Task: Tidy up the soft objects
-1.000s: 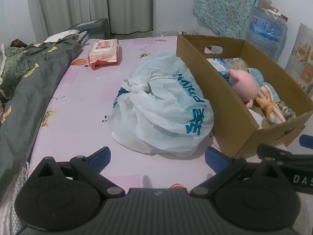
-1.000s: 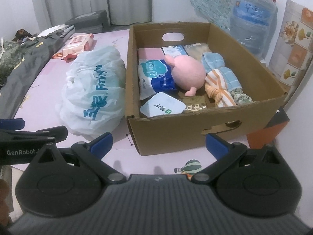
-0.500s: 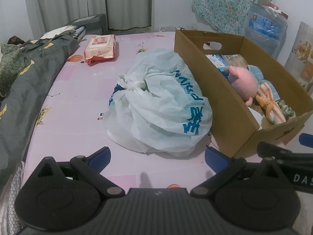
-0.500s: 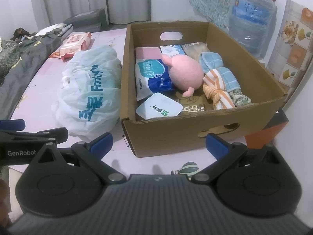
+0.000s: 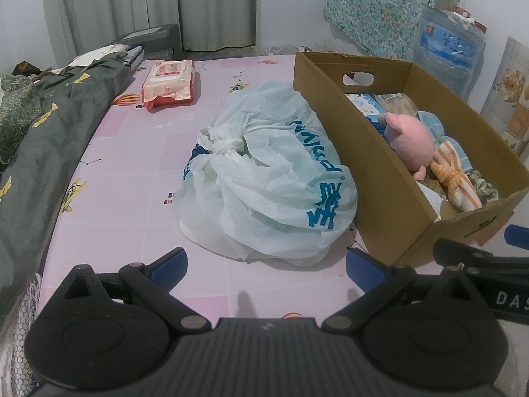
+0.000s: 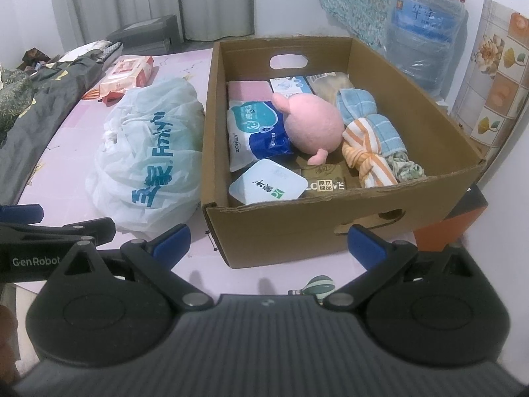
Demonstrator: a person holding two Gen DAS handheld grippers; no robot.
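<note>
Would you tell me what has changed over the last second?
Only the viewpoints drifted slightly; nothing was grasped or released. Both the left gripper and right gripper stay open and empty. The plastic bag, cardboard box and pink plush are unmoved.

Bag contents: can't tell, the white plastic bag is knotted shut & opaque. In left wrist view the cardboard box near wall hides most of what's inside; the pink plush toy shows only its top half there. In right wrist view the plush covers part of the blue tissue pack & packets behind it. Brown packet partly behind the box's front wall, print too small to read. The other gripper's finger is cut off by the right edge; dark bedding runs off left.
</note>
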